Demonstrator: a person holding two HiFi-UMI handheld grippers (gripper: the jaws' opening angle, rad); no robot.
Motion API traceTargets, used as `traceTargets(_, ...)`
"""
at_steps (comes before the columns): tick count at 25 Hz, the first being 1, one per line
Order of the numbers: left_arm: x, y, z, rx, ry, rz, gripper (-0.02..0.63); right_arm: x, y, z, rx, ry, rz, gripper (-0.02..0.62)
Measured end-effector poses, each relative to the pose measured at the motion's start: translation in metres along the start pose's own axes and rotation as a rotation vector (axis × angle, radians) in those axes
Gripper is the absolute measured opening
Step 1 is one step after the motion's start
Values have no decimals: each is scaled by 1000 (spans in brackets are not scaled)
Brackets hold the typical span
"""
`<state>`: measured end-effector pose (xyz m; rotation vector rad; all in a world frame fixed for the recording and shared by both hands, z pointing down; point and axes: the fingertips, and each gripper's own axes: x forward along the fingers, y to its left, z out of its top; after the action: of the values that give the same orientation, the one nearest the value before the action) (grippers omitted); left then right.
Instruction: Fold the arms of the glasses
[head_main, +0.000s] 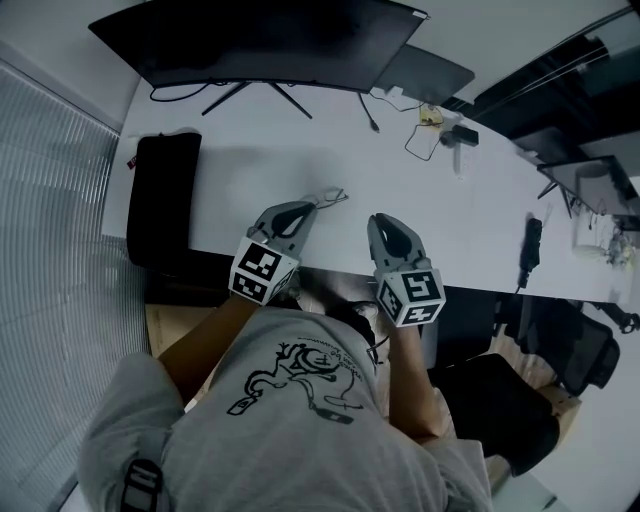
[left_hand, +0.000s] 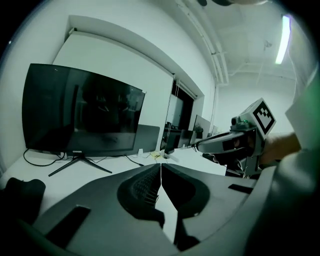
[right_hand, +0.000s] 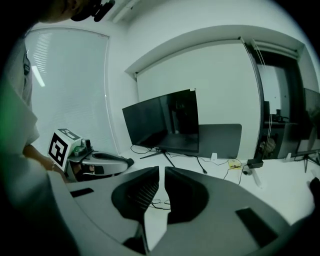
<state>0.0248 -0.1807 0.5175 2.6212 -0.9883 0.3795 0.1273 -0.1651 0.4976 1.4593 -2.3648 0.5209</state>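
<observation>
white table (head_main: 470, 225) holds the glasses (head_main: 333, 194), near the left gripper (left_hand: 161, 167) tip. its jaws are together, empty. right gripper (right_hand: 161, 171) jaws stand a slit apart, empty.

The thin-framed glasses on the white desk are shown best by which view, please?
The head view: the thin-framed glasses lie whole on the white desk. The right gripper view shows only part beyond its jaws; the left gripper view shows none.
</observation>
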Motion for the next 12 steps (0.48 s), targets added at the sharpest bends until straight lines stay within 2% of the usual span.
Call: traceTargets(12,-34,-24,62,-16,-112,-21,20,-45,23,61,-65,-82,7,33)
